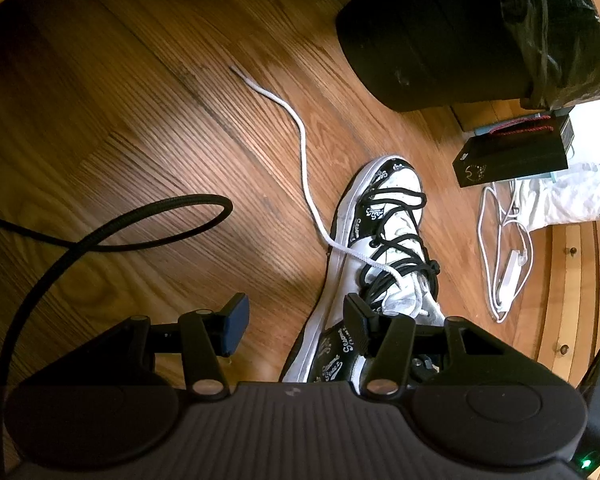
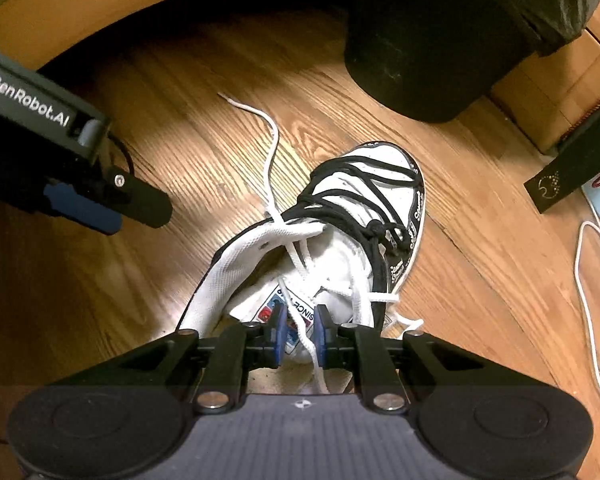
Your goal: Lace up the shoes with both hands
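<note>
Wood floor [image 1: 148, 120] under shoe [image 2: 340, 216]; I saw left gripper [image 1: 296, 320] half open, empty; right gripper [image 2: 300, 332] jaws narrow around white lace [image 2: 306, 344], grip unclear; lace could slip if loose.

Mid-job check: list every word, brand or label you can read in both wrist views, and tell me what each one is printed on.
"GenRobot.AI": white lettering on the left claw's housing, right wrist view.
"SINCE": upside down on the shoe's tongue label; the rest is hidden by the right claw.
"Sesame Street"-like script on the shoe's black side trim: too small to be sure.
Dotted logo on the black box: no readable words.
</note>
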Available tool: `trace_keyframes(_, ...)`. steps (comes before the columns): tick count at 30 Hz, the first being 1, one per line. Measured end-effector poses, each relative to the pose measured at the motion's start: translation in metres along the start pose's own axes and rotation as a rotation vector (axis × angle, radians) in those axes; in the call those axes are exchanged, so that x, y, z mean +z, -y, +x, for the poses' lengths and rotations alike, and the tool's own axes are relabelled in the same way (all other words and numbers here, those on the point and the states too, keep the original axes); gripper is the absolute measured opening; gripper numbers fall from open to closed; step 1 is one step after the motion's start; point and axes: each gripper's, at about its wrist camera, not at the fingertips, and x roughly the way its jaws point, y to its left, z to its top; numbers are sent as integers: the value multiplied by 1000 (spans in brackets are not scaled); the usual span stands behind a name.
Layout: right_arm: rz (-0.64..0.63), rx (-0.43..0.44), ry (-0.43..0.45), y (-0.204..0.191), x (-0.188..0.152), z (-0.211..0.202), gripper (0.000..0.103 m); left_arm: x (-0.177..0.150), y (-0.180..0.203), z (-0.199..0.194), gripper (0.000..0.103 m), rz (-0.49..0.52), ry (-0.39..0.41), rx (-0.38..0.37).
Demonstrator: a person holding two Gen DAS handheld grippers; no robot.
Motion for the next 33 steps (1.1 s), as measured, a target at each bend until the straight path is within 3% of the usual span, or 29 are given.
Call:
trace_keyframes(12,-100,-22,17,-12,-7,0,6,-1,1,0,55,3,-1,-11)
trace_keyframes(26,-279,-78,139,-35,-21,-28,5,-3,4,2,56,17,-4,-7)
trace_keyframes(33,-335,-119,144,-41,-19,-25,5,-4,3,2,56,28,-9,6)
